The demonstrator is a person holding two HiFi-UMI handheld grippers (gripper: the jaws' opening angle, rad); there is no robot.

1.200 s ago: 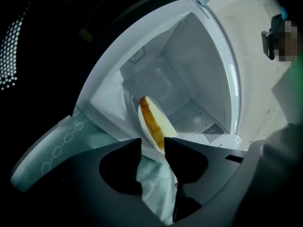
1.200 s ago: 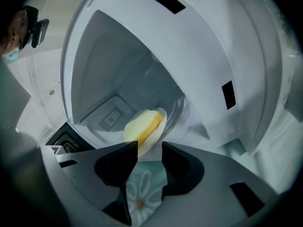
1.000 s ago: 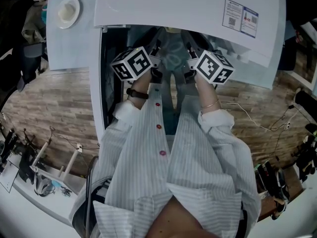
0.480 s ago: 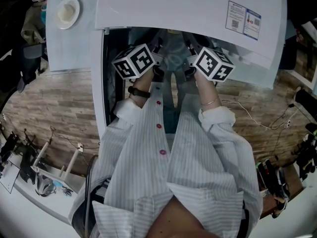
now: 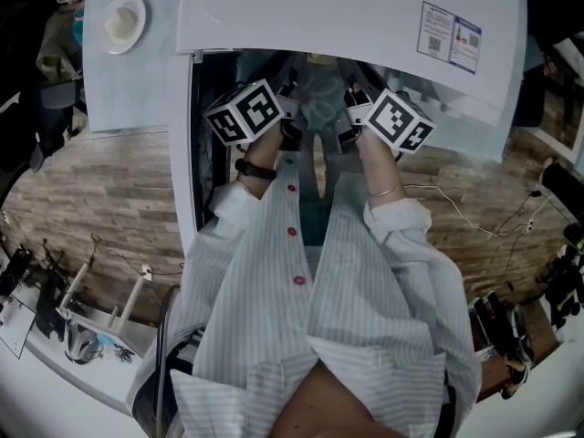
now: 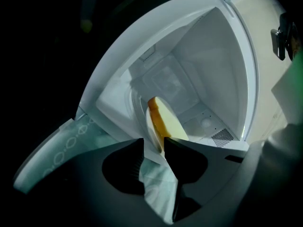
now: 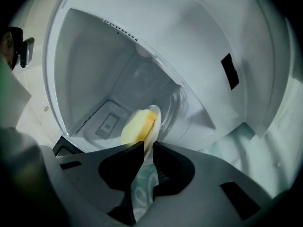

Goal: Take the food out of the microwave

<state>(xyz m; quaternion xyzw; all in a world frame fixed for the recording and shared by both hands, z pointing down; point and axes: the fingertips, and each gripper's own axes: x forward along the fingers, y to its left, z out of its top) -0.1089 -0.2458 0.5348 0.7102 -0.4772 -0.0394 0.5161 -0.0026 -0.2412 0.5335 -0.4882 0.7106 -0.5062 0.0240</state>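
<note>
Inside the white microwave [image 6: 189,65] a white plate [image 6: 152,126] with pale yellow food [image 6: 166,122] shows edge-on. My left gripper [image 6: 154,148] is shut on its near rim through a pale green patterned cloth [image 6: 158,186]. My right gripper [image 7: 148,148] grips the opposite rim of the plate [image 7: 154,122], beside the food [image 7: 136,126], through the cloth [image 7: 143,188]; its jaws have just been closing on that rim. In the head view both marker cubes, left [image 5: 245,112] and right [image 5: 399,121], sit at the microwave's mouth, and the plate is hidden.
The microwave's white top [image 5: 347,16] overhangs both grippers. Its cavity walls [image 7: 94,70] stand close on either side of the plate. A small white round object [image 5: 125,21] sits on the pale surface to the left. Wooden floor and cables [image 5: 474,231] lie to the right.
The right gripper's marker cube has rolled slightly and shifted a touch to the right. The left cube and the person's arms have stayed in place.
</note>
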